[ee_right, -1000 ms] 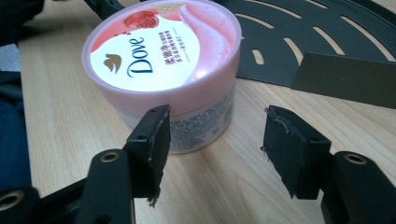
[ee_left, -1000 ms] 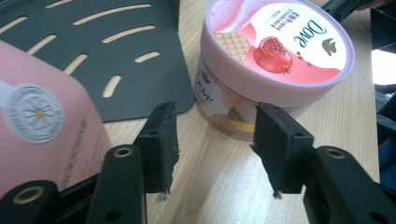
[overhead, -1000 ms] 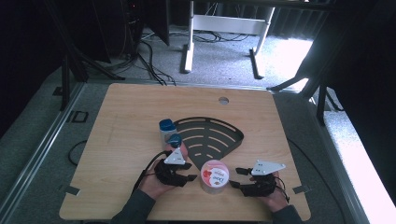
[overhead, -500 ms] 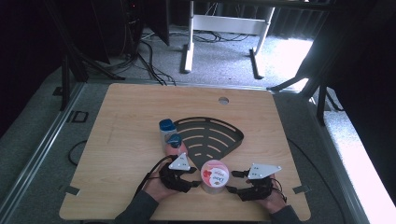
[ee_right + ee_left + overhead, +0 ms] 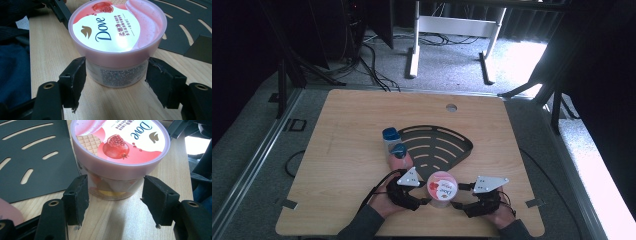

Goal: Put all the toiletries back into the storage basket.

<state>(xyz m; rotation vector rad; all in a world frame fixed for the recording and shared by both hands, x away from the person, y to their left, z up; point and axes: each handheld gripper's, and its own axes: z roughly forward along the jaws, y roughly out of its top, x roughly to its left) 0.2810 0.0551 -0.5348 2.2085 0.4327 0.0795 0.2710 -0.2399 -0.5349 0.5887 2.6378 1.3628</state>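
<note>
Tub (image 5: 117,157) reads "Dove" on its pink pomegranate lid; we see our left gripper (image 5: 113,200) and right gripper (image 5: 116,80) open, jaws just widening, flanking it untouched on the worktop (image 5: 347,135).

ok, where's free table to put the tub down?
Bare wood left of the two blue-capped bottles, along the far edge by the hole, and right of the black slotted mat. Crowded at the near edge: both grippers flank the tub.

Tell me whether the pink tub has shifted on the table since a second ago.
No. The pink tub stands in the same spot, just below the black slotted mat, judged in the high view.
</note>
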